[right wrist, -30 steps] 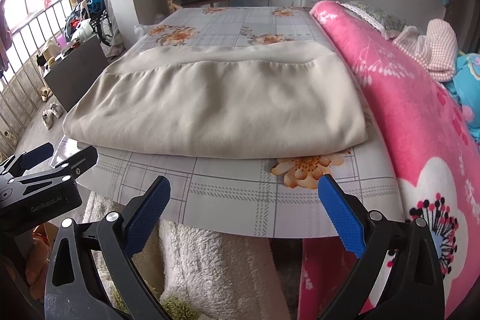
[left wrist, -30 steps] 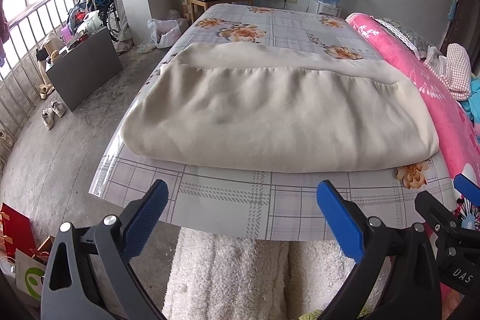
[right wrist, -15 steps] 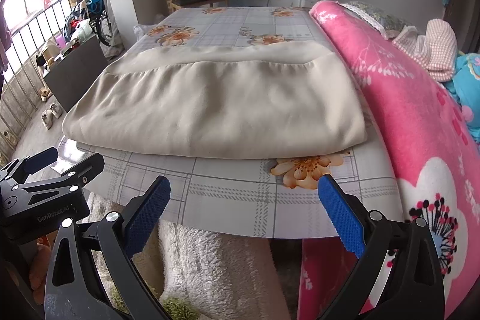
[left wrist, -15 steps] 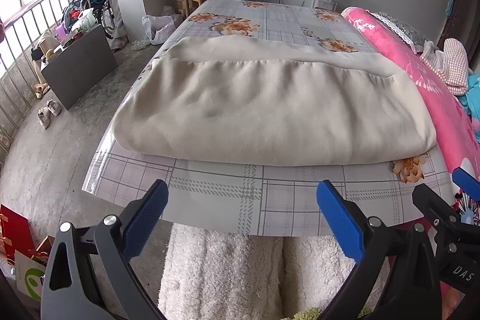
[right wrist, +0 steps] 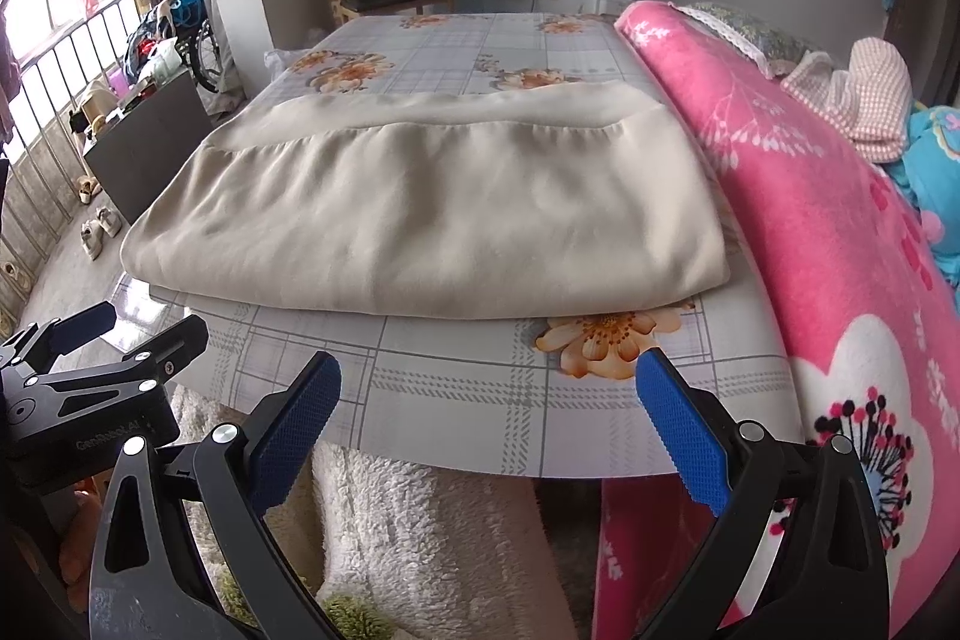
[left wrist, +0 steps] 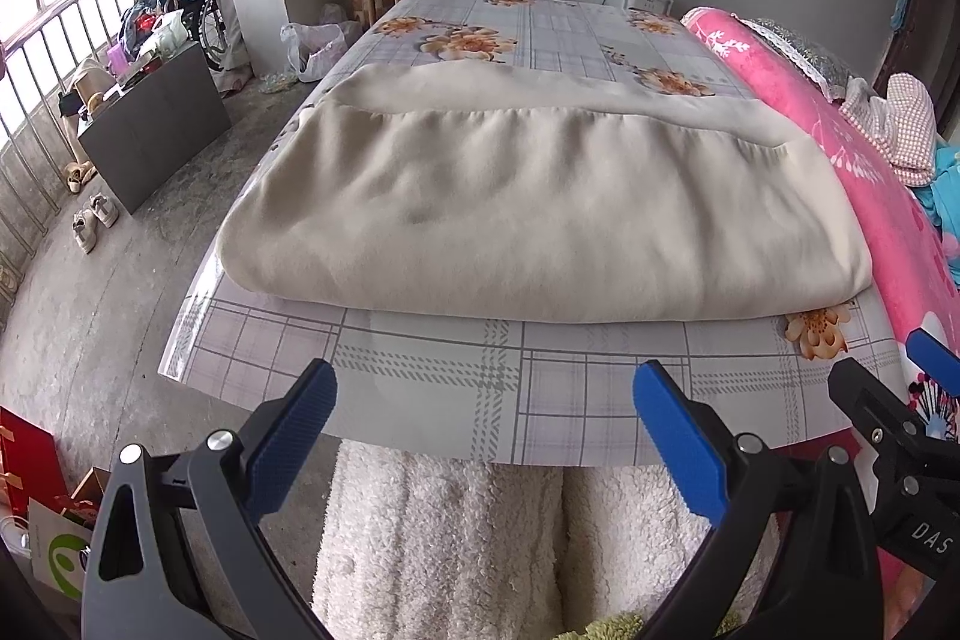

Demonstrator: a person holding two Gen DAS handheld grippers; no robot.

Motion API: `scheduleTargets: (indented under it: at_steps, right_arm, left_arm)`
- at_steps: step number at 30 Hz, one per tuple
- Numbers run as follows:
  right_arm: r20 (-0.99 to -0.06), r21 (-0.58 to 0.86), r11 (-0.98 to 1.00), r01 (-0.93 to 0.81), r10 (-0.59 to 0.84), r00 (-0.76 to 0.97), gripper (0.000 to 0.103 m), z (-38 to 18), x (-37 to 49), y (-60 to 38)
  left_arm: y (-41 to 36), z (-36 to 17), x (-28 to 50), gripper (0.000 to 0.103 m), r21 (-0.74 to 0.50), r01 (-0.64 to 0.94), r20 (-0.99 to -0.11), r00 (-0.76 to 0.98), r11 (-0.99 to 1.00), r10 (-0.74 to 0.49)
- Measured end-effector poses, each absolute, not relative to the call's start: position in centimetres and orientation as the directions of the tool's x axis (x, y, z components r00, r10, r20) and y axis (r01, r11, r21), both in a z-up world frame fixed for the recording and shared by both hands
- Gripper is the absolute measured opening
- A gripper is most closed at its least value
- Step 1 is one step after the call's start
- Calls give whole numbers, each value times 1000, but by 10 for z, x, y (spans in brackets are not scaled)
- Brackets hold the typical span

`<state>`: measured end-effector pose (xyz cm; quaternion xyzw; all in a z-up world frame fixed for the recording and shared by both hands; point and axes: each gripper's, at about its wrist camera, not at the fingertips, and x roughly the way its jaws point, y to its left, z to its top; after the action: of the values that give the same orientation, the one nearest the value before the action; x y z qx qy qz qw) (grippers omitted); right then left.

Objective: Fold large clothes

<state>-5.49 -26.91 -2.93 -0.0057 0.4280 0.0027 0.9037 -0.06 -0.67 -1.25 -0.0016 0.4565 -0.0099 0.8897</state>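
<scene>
We see the surface (left wrist: 420, 394), covered in a glossy plaid cloth with orange flowers, filling most of both views, with a pink blanket (right wrist: 840, 232) banked along its edge at 3 o'clock. On it lies the cream garment (left wrist: 528, 214), already doubled over into a broad slab, its rounded fold edge facing us and a single thinner layer showing at its 12 o'clock side; it sits near the front edge of the surface, with a strip of bare cloth between it and us. We judge it soft and limp, fairly thick and light, likely to sag and slide on the shiny cover if pulled, so we would take hold at the two near corners, at roughly 9 and 3 o'clock of the slab, pinching all layers together rather than the top one alone. A fluffy white textile (left wrist: 444, 538) hangs below the surface edge. The left tool (left wrist: 483, 439) and the right tool (right wrist: 489, 430) both hover short of the surface at 6 o'clock, jaws spread wide and holding nothing.
</scene>
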Motion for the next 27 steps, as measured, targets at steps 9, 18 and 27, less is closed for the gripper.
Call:
scheduleTargets:
  at_steps: [9, 18, 27]
  right_arm:
    - [-773, -14, 1000, -10, -4, 634, 95, -31, -55, -271]
    - [-774, -15, 1000, -11, -4, 633, 95, -31, -54, -271]
    - [-774, -15, 1000, -12, -4, 633, 95, -31, -54, -271]
  left_arm:
    - [-7, -12, -1, 97, -13, 17, -811, 585, 1000, -20]
    - [-7, -12, -1, 97, -13, 17, -811, 585, 1000, -20]
    - [-7, -11, -2, 97, -14, 17, -810, 586, 1000, -21]
